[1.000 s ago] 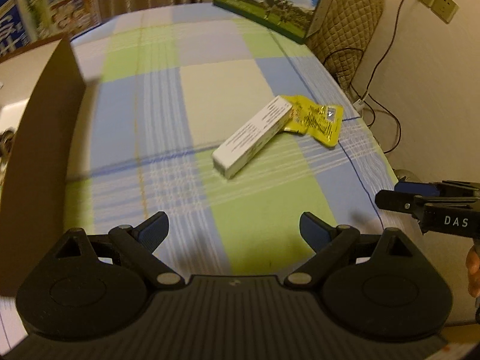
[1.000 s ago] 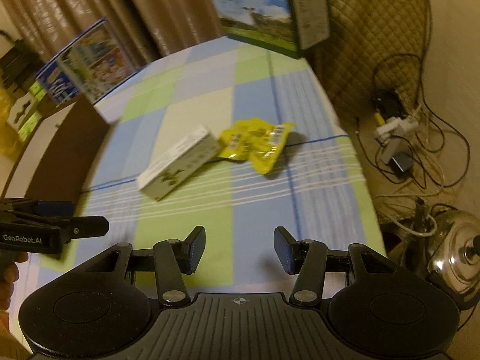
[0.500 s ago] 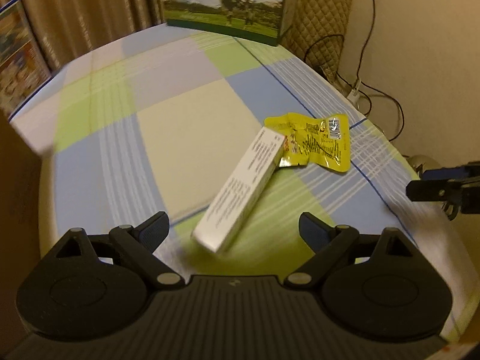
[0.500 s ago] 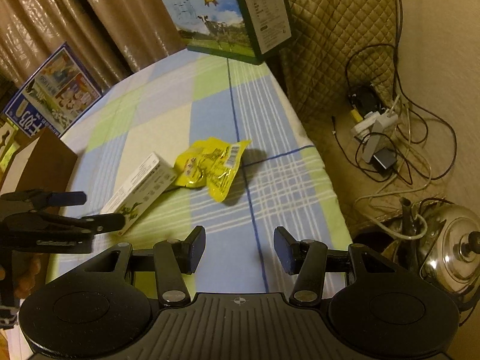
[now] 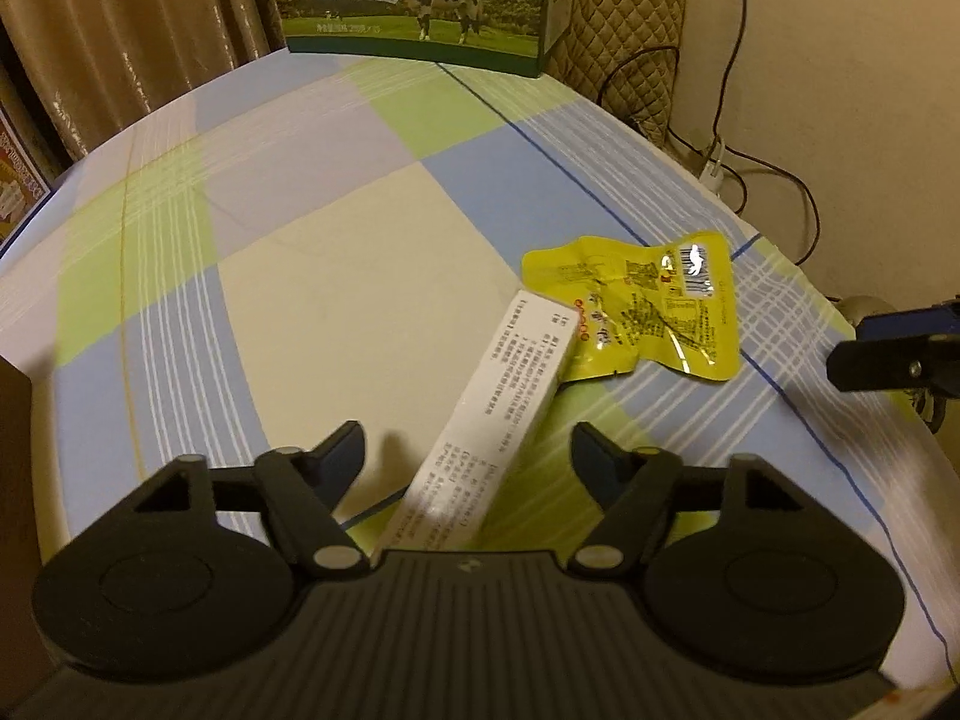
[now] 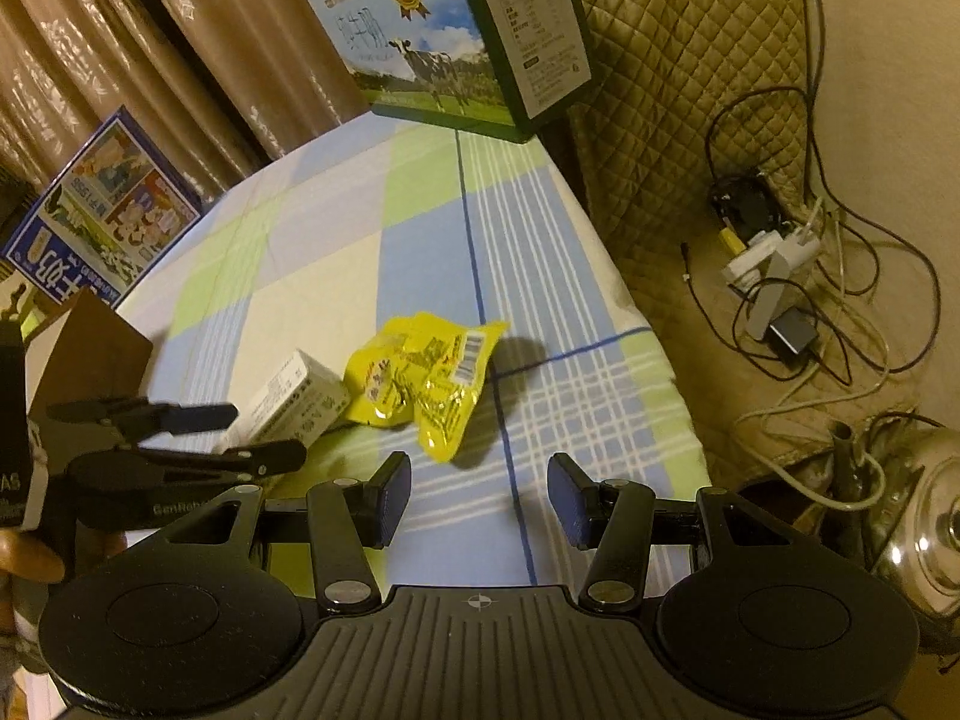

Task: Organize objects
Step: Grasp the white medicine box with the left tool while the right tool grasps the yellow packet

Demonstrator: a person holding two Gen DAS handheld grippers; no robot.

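A long white box lies on the checked tablecloth, its far end on a yellow snack packet. My left gripper is open, and the near end of the box lies between its fingers. In the right wrist view the box and the packet lie ahead and to the left. My right gripper is open and empty near the table's right edge. The left gripper shows there beside the box.
A milk carton box stands at the far edge. A brown cardboard box stands at the left, a blue printed box behind it. Cables, a power strip and a steel kettle lie right of the table.
My left gripper has moved forward and down until the white box's near end lies between its open fingers. My right gripper has moved closer to the yellow packet. Both stay open.
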